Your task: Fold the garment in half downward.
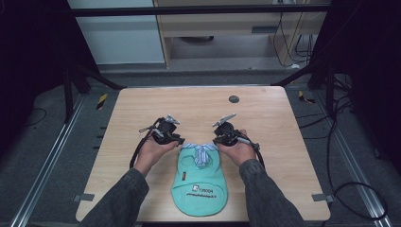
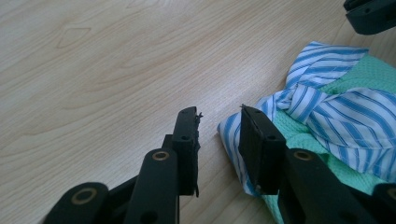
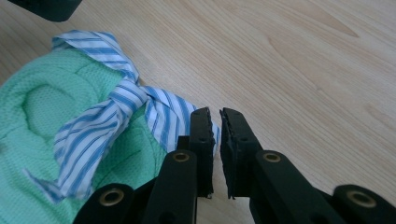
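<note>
The wooden table [image 1: 142, 109] carries one thing: a small mint-green garment [image 1: 201, 182] lying flat near the person's edge, its blue-and-white striped collar [image 1: 198, 150] pointing away from them and tied in a knot at the middle. Both hands sit at that collar end, one at each corner, which looks like the start of a lift or a straightening pull across the top.

The right gripper [image 3: 215, 122] has its jaws nearly together, pinching the striped corner, so that side looks secured. The left gripper [image 2: 218, 126] has a clear gap between its jaws; the striped edge lies against its inner jaw, not yet squeezed, so that side isn't ready to pull.
</note>
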